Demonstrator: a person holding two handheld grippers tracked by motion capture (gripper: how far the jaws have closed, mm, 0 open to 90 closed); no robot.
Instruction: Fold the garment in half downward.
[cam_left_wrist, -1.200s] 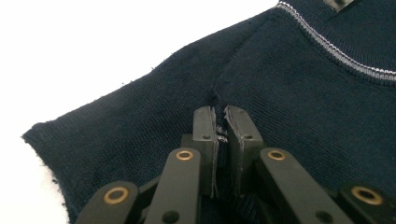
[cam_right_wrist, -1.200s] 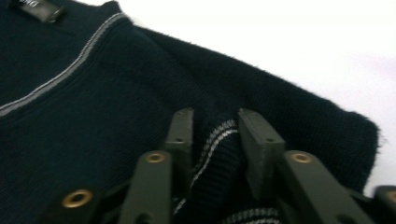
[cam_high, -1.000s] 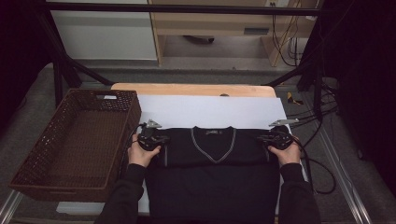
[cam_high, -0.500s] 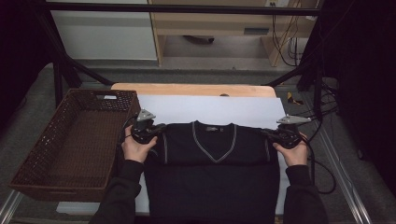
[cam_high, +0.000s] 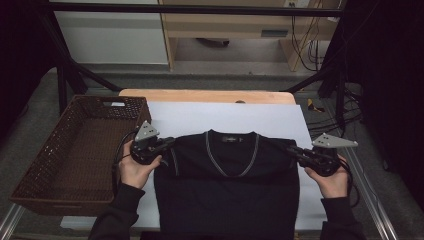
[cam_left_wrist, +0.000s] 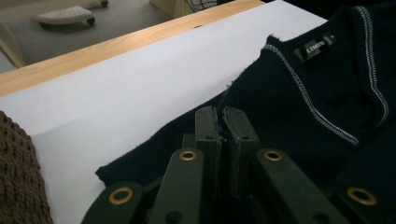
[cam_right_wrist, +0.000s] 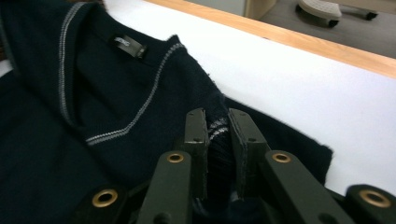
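A dark navy V-neck sweater (cam_high: 227, 185) with grey-white trim lies on the white sheet (cam_high: 225, 117), its shoulders lifted off the sheet. My left gripper (cam_high: 170, 143) is shut on the fabric of its left shoulder (cam_left_wrist: 219, 126); the knit is pinched between the jaws. My right gripper (cam_high: 291, 150) is shut on the right shoulder, with bunched ribbed fabric (cam_right_wrist: 217, 140) between its jaws. The collar label (cam_left_wrist: 315, 46) (cam_right_wrist: 128, 45) shows in both gripper views. The lower part of the sweater hangs over the table's near edge.
A brown woven basket (cam_high: 75, 150) stands empty at the left of the sheet. The wooden tabletop edge (cam_high: 207, 95) runs along the far side. Cables (cam_high: 320, 107) lie on the floor at the far right, beside black frame legs.
Both hands have risen and carried the sweater's shoulders away from the near edge toward the far side, drawing more of the sweater onto the sheet. The right hand has also moved outward to the right.
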